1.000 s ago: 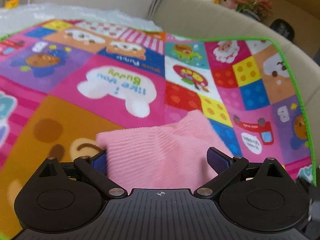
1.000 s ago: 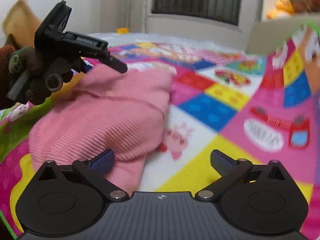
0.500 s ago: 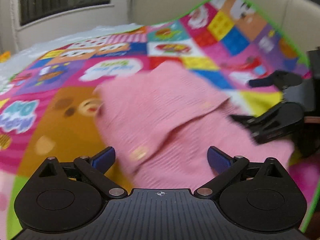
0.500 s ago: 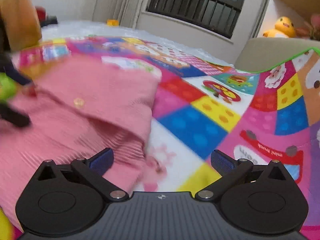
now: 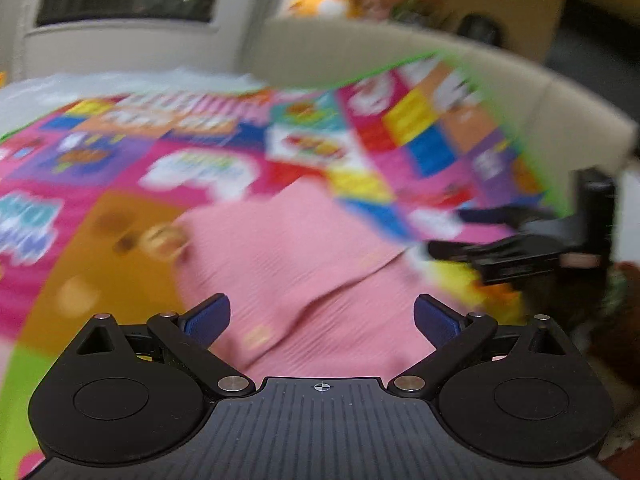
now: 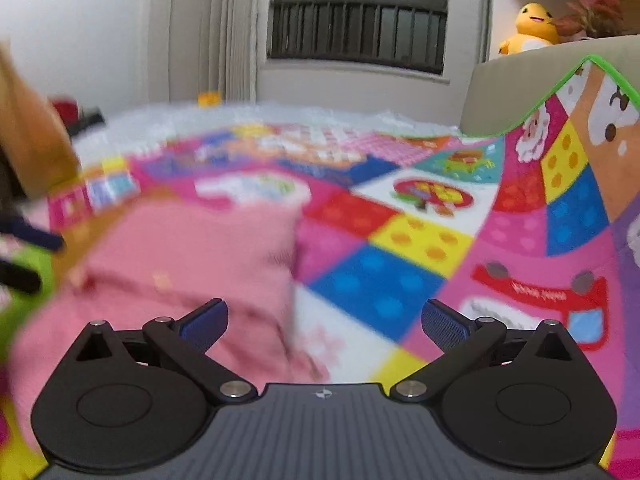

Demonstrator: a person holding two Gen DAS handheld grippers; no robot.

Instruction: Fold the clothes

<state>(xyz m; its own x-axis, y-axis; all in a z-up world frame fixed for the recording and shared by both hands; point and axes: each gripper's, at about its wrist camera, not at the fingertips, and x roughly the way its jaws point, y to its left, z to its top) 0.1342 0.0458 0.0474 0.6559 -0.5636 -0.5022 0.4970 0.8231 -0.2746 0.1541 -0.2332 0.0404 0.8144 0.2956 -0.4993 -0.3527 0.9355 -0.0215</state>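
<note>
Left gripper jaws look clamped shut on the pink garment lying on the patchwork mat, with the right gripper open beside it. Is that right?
Not quite. The left gripper is open, not clamped: the left wrist view shows its jaws spread wide with the pink garment lying between and beyond them, ungripped. The rest holds: the garment lies on the patchwork mat and the right gripper is open.

The left gripper (image 5: pixel 322 318) hung spread wide over a pink garment (image 5: pixel 304 268). The garment lay on a patchwork mat (image 5: pixel 132 184). The right gripper (image 5: pixel 460 232) was nearby.
</note>
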